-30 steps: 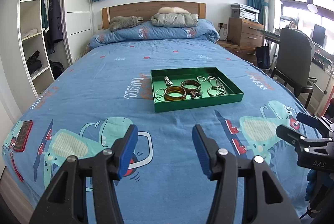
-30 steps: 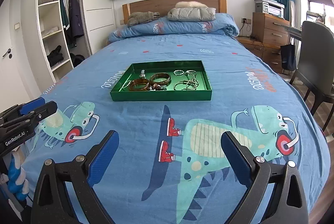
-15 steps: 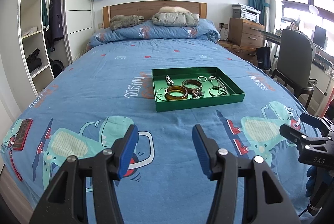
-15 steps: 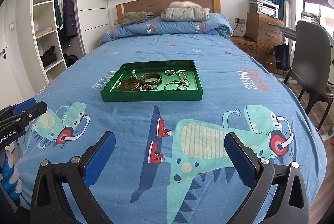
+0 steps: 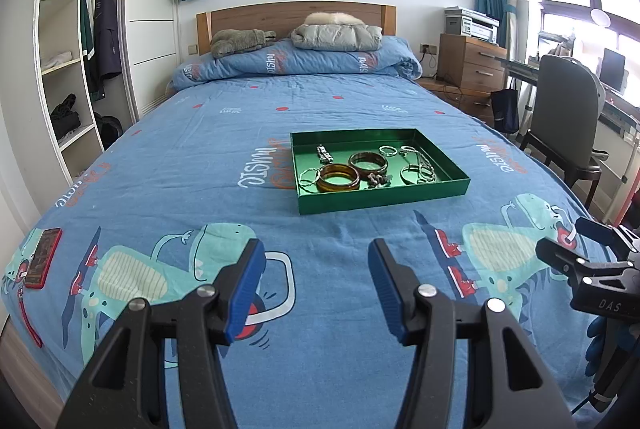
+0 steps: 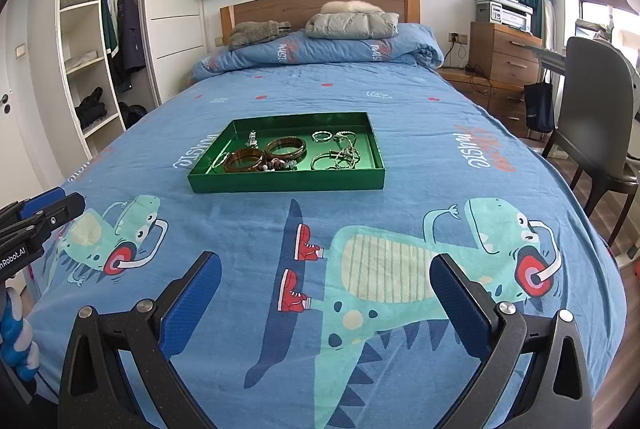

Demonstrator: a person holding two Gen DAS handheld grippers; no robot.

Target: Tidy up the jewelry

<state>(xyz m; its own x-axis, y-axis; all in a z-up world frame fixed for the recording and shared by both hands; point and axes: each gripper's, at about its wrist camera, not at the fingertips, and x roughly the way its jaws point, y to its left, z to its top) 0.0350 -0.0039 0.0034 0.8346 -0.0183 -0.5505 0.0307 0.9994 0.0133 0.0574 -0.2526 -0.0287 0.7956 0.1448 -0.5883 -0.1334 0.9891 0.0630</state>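
- I am seeing a red phone (image 5: 42, 263) lying flat on the blue bed cover (image 5: 224, 149) at the far left, near the edge of the bed.
- I am holding the left gripper (image 5: 316, 289) low over the foot of the bed; its blue pads (image 5: 246, 287) are standing apart with nothing between them.
- I am looking at the green tray (image 5: 380, 196) sitting on the cover in the middle of the bed, well ahead of both grippers.
- Inside the tray, two brown bangles (image 5: 338, 177) are lying side by side left of centre, with a small dark beaded piece (image 5: 378, 180) just beside them.
- Silver rings and chains (image 5: 418, 165) are resting in a loose cluster in the right part of the tray.
- I am keeping the right gripper (image 6: 325, 303) over the dinosaur print; its jaws are spread wide, gripping nothing.
- A grey chair (image 6: 592, 117) is standing beside the bed at the far right.
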